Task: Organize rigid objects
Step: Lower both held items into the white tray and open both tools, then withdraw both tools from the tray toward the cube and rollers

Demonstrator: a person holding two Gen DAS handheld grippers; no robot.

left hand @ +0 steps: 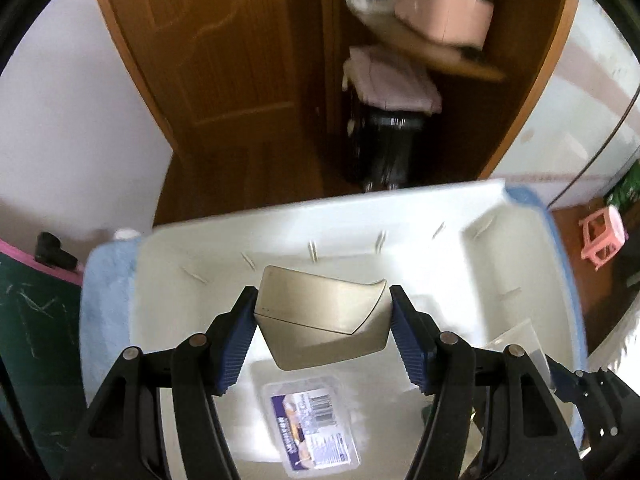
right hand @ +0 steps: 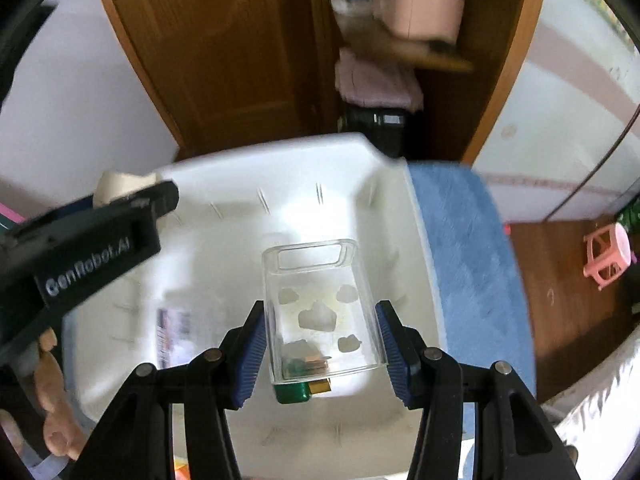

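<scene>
My left gripper [left hand: 322, 300] is shut on a champagne-coloured metal case [left hand: 320, 320], its blue pads pressing both sides. It hangs over a white plastic bin [left hand: 360, 216]. A clear labelled box [left hand: 312, 420] lies on the bin's floor below. My right gripper [right hand: 322, 308] is shut on a clear phone case [right hand: 320, 312] with pale cloud shapes, also above the white bin [right hand: 280, 156]. A small green item [right hand: 294, 393] shows at the case's near end; whether it is held or lies in the bin I cannot tell. The left gripper's black body [right hand: 80, 248] crosses the right wrist view.
The bin rests on a blue towel [right hand: 464, 240]. Behind it are a brown wooden door [left hand: 224, 60], a shelf with a pink container [left hand: 444, 12] and a dark bin under a folded cloth [left hand: 392, 76]. A pink stool [right hand: 608, 252] stands on the floor at right. A hand [right hand: 52, 412] shows at lower left.
</scene>
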